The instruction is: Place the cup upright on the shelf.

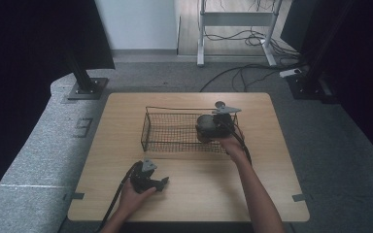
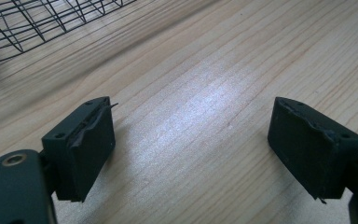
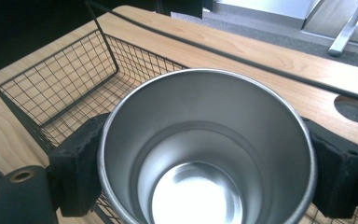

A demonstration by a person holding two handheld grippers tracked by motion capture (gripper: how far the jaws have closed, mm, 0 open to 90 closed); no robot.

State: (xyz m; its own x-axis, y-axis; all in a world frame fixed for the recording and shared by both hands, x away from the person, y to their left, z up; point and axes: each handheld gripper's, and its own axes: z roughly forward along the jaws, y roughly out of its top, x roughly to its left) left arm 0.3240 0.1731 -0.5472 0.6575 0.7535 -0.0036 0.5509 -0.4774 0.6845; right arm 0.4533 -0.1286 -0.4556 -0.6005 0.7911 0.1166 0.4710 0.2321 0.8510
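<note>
A shiny steel cup [image 3: 205, 149] sits between the two black pads of my right gripper [image 3: 205, 172], which is shut on its sides; I look straight down into its empty inside. In the high view the right gripper [image 1: 212, 127] holds the cup [image 1: 205, 125] over the right end of a black wire basket [image 1: 150, 127]. The basket [image 3: 51, 88] lies below and to the left of the cup. My left gripper [image 1: 161, 183] rests low over the wooden table [image 1: 272, 160] near its front edge. Its jaws stand wide apart with bare wood between them [image 2: 191, 154].
A corner of the wire basket [image 2: 23, 23] lies at the upper left of the left gripper view. Beyond the table's far edge are grey carpet, cables [image 1: 243, 73] and a white desk frame [image 1: 233, 29]. A round hole [image 3: 356, 108] is cut in the tabletop.
</note>
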